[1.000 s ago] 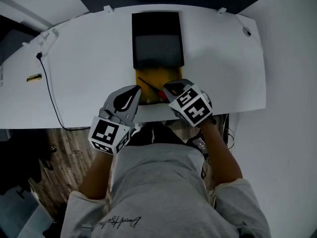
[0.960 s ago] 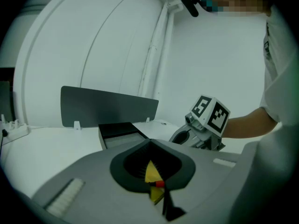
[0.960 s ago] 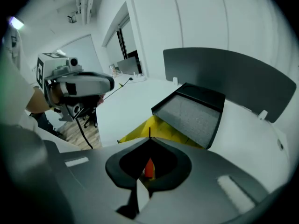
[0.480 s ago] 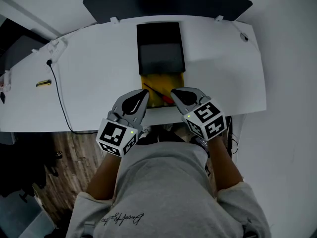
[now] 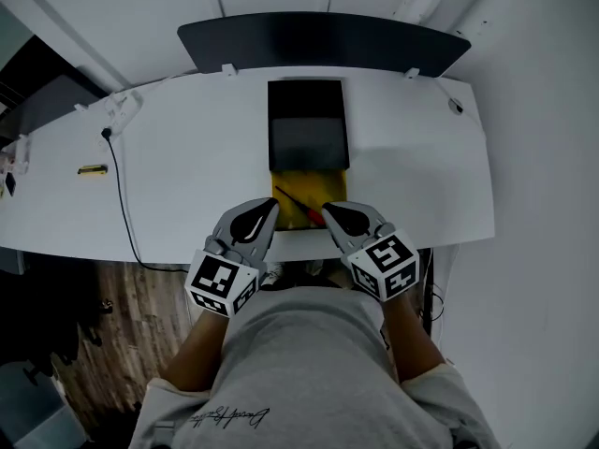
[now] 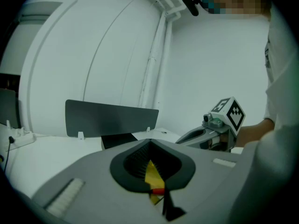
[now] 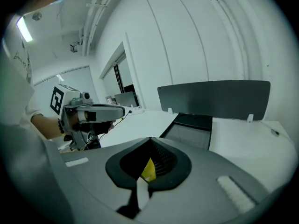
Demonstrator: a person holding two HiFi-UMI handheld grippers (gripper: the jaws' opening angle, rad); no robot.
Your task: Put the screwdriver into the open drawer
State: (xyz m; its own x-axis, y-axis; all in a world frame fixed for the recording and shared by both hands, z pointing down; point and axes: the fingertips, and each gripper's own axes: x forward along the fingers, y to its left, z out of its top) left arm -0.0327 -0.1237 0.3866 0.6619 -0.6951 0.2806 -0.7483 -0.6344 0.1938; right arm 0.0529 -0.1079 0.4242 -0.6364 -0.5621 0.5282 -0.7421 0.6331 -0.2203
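Screwdriver (image 5: 299, 206) lies loose on the yellow floor of the open drawer (image 5: 333, 183), which sticks out toward the person from under a black box (image 5: 308, 129) on the white desk (image 5: 187, 176). It lies slantwise: the dark shaft points to the far left corner of the drawer and the red handle lies toward the near right.

Neither gripper has hold of it. The left gripper (image 5: 270, 206) sits at the drawer's near left corner with its jaws pressed together at the tips and nothing between them. Its own view shows only a strip of the yellow drawer and a bit of the red handle through the gap behind the closed tips. The right gripper (image 5: 329, 210) sits at the near right corner, also fully closed and empty, with a sliver of yellow showing through its gap.

In the head view the screwdriver lies between the two tips and a little beyond them. The handle end is just beside the right gripper's tip and the shaft end is nearer the left one. Both grippers point forward and somewhat down over the drawer's front edge, side by side and apart from each other.

A dark panel (image 5: 328, 40) stands along the desk's far edge, and a black cable (image 5: 120, 190) runs across the left part of the desk.
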